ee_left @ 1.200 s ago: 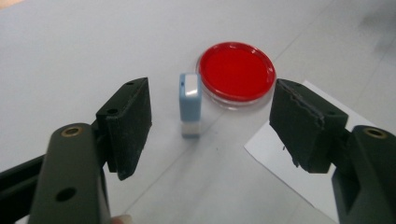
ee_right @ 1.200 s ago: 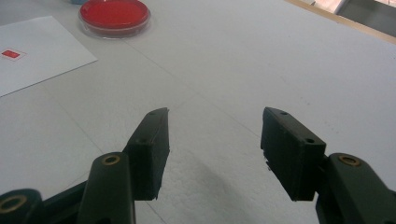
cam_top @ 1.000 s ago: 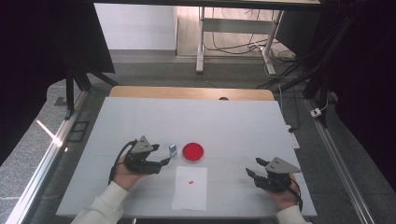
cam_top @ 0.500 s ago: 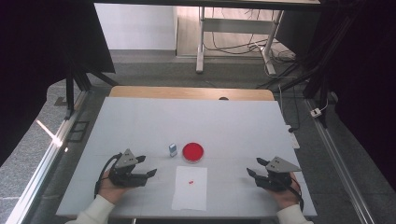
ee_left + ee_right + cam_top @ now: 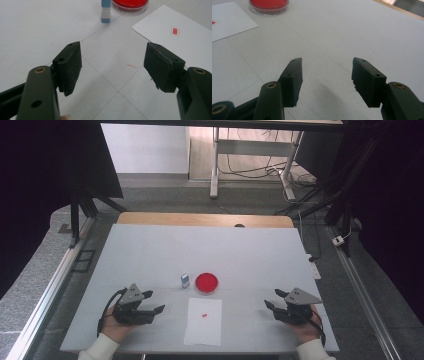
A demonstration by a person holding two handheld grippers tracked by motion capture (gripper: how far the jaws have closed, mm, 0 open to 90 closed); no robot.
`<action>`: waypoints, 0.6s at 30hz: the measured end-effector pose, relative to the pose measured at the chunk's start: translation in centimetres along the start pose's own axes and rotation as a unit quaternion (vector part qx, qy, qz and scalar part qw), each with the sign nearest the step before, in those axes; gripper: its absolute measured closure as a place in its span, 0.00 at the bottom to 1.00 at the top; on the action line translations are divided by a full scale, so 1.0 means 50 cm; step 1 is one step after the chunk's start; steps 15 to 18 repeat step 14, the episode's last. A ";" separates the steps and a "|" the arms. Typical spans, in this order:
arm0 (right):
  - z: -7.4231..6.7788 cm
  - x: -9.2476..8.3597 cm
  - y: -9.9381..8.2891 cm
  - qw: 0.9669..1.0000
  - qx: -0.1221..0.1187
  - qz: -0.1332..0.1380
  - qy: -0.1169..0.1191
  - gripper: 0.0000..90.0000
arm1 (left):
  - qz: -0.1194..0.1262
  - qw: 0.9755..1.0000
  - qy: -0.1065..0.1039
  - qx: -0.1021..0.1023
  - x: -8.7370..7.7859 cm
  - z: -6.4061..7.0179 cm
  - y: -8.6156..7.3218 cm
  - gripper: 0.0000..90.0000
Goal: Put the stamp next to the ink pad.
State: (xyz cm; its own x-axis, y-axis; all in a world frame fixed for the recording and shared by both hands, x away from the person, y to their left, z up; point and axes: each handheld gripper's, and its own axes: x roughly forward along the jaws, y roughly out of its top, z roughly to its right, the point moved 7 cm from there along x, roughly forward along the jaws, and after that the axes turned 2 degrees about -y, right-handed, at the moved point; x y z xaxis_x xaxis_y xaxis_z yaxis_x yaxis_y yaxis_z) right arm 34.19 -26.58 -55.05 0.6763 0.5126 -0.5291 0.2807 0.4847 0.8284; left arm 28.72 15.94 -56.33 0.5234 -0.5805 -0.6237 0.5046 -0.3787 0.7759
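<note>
Two hand-held grippers, left hand-held gripper (image 5: 154,302) and right hand-held gripper (image 5: 272,299) both released, small blue-white tube (image 5: 185,280) lying lengthwise away from the person beside red dish (image 5: 206,283)

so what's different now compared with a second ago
The left gripper has drawn back from beside the small blue and white stamp toward the table's near edge, jaws open and empty; the stamp stands free where it was. The right gripper, open and empty, the red dish and the white sheet with its red mark have not moved.

I count one red dish (image 5: 206,283), one small stamp block (image 5: 185,280), one paper sheet (image 5: 203,327) and two grippers, left (image 5: 153,302) and right (image 5: 273,299).
</note>
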 end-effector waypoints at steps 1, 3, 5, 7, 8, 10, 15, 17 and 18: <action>0.000 0.000 0.000 1.000 0.001 0.000 0.000 0.46 | 0.000 1.000 0.000 0.000 0.000 0.000 0.000 0.34; 0.000 0.000 0.000 1.000 -0.001 -0.002 0.000 0.46 | 0.000 1.000 0.000 -0.001 0.000 0.000 0.000 0.34; 0.000 -0.001 -0.001 1.000 -0.002 -0.003 -0.002 0.46 | -0.001 1.000 0.000 0.000 0.000 0.000 0.000 0.34; -0.001 -0.001 0.000 1.000 -0.002 -0.003 -0.002 0.46 | 0.000 1.000 0.000 0.001 0.000 0.002 0.001 0.34; -0.001 -0.001 0.000 1.000 -0.002 -0.003 -0.001 0.46 | 0.000 1.000 0.000 0.001 0.000 0.002 0.001 0.34; -0.001 -0.001 -0.001 1.000 -0.002 -0.004 -0.001 0.46 | -0.002 1.000 0.000 0.002 0.001 0.001 0.000 0.34; -0.001 -0.001 0.000 1.000 -0.002 -0.003 -0.001 0.46 | -0.002 1.000 0.001 0.000 0.002 -0.001 -0.001 0.34; -0.001 -0.001 0.000 1.000 -0.002 -0.003 -0.001 0.46 | -0.002 1.000 0.001 0.000 0.002 -0.001 -0.001 0.34; -0.001 -0.001 0.000 1.000 -0.002 -0.003 -0.001 0.46 | -0.002 1.000 0.001 0.000 0.002 -0.001 -0.001 0.34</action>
